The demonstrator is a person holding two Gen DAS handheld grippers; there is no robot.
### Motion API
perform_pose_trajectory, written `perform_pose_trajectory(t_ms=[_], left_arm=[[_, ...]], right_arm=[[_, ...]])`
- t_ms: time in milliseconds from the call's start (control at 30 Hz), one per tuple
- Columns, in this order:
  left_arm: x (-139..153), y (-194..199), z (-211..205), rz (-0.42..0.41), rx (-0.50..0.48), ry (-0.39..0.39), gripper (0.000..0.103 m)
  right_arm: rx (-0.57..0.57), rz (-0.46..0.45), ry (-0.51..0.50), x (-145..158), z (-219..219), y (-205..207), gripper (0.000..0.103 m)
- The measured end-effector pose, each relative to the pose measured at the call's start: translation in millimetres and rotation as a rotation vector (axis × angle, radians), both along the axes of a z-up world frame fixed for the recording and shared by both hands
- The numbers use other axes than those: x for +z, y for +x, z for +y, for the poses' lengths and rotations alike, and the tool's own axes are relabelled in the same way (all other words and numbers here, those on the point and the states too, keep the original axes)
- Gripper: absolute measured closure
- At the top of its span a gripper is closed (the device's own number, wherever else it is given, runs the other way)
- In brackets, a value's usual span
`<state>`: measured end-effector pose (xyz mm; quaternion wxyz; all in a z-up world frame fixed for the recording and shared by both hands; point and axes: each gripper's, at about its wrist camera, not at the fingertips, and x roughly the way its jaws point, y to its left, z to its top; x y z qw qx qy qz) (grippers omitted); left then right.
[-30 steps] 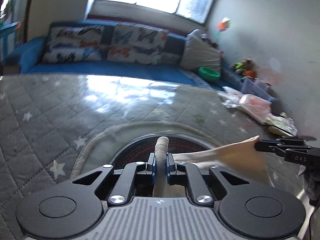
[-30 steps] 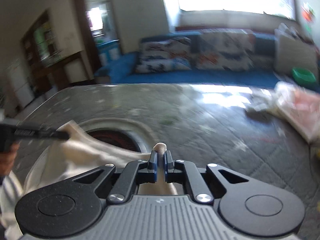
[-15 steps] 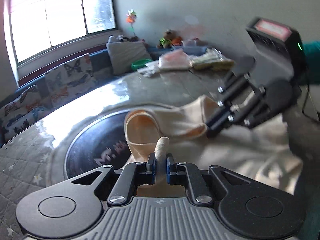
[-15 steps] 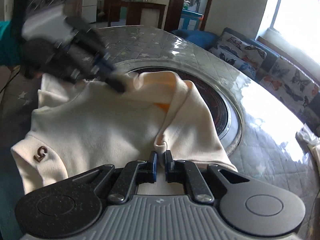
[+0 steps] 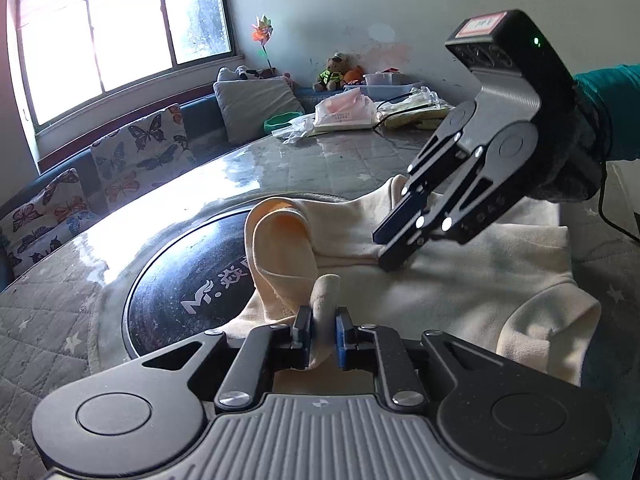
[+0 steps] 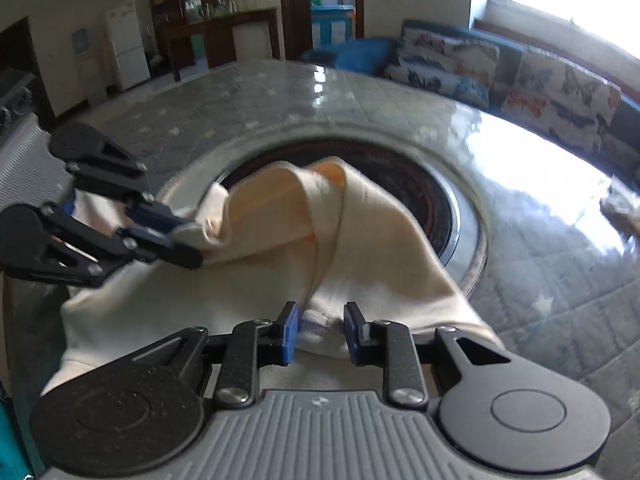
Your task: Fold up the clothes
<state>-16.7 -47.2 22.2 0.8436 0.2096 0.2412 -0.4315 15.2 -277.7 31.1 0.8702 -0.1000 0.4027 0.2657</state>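
Two tools work one cream garment [image 5: 460, 292] lying half-folded on the tabletop [image 5: 352, 160]. The left tool [image 5: 322, 332] clamps a fold; the right tool [image 6: 320, 332] stands apart around cloth. Dragging fabric upon withdrawal could undo the fold.

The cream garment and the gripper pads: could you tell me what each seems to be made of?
The cream garment looks like soft knit, probably cotton jersey: matte, limp, bunching into rounded folds. The left gripper pinches it; its blue pads look like matte rubber or plastic, though I cannot tell which. The right gripper has similar pads.
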Motion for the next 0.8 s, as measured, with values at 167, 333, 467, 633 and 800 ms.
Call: perform_pose_trajectory(t_ms=[167, 333, 467, 633, 800], left_arm=[[7, -1, 6, -0.018, 0.023, -0.024, 0.080], [9, 1, 8, -0.016, 0.055, -0.037, 0.058], [8, 11, 8, 0.042, 0.085, -0.055, 0.056], [8, 21, 10, 0.093, 0.118, -0.071, 0.053], [5, 30, 3, 0.132, 0.125, -0.052, 0.053]], right_arm=[[-0.031, -0.041, -0.011, 7, -3, -4, 0.093], [-0.112, -0.104, 0.002, 21, -20, -4, 0.093], [-0.187, -0.154, 0.005, 35, -35, 4, 0.093], [-0.299, -0.230, 0.019, 48, -60, 16, 0.093], [-0.386, -0.273, 0.049, 53, -79, 24, 0.093]])
